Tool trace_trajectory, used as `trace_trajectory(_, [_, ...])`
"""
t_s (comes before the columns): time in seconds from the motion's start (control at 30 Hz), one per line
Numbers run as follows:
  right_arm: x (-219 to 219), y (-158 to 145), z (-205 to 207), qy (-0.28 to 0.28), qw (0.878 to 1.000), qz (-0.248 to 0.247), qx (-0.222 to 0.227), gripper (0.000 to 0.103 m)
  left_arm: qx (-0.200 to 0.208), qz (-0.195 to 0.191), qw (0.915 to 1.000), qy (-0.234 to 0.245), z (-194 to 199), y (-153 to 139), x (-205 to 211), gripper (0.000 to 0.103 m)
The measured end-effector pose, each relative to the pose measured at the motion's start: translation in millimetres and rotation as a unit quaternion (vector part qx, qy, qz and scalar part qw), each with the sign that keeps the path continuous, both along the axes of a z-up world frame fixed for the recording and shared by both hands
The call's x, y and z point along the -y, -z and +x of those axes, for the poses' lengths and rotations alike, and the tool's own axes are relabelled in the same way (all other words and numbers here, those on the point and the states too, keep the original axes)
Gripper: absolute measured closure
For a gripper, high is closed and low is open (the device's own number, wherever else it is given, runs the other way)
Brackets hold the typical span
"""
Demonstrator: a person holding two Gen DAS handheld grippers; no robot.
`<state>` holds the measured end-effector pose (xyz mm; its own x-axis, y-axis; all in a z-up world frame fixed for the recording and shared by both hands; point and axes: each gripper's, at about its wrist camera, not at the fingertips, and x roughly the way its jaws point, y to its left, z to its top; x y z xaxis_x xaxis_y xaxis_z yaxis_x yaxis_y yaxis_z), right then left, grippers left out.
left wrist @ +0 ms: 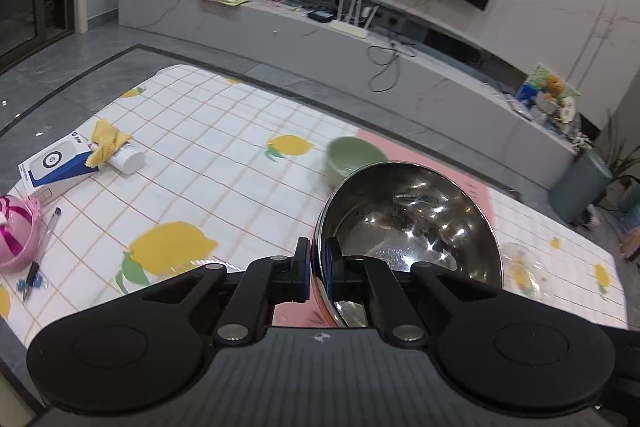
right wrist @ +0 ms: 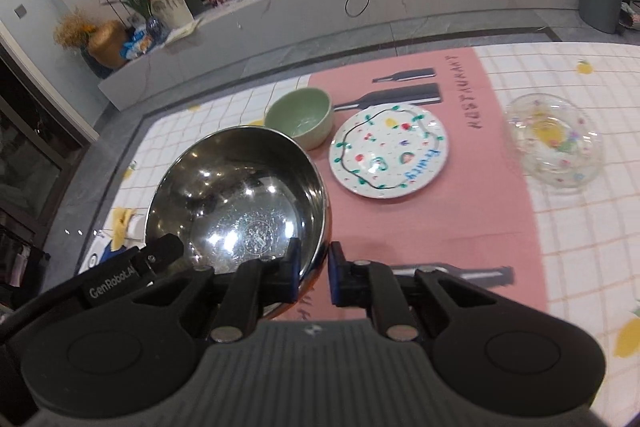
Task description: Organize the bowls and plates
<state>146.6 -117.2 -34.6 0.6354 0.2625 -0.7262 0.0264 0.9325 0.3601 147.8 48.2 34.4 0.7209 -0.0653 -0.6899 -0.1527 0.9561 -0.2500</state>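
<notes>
Left wrist view: the steel bowl is pinched by its rim in the left gripper, jaws nearly shut on it, bowl held up off the lemon-print table. A green bowl is seen just behind.

Right wrist view: the same bowl's opposite rim is clamped in the right gripper. The painted plate is parked mid-mat, away from the table's edges, with the glass bowl to its right.
</notes>
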Motion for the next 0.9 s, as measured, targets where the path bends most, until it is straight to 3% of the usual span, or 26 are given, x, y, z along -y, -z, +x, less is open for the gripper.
trace_trajectory(0.3, [60.2, -20.1, -74.9, 0.027, 0.999, 0.006, 0.023, 0.091, -0.004, -0.004, 0.9978, 0.066, -50.0, -15.0, 49.3, 0.095])
trace_trajectory(0.6, [119.3, 3.4, -118.5, 0.06, 0.997, 0.039, -0.013, 0.092, -0.057, -0.014, 0.9897, 0.131, -73.6, 9.9, 86.3, 0.093])
trace_trajectory(0.9, [133.1, 38.0, -124.2, 0.069, 0.995, 0.043, -0.057, 0.092, -0.108, -0.018, 0.9844, 0.137, -78.8, 40.3, 95.4, 0.092])
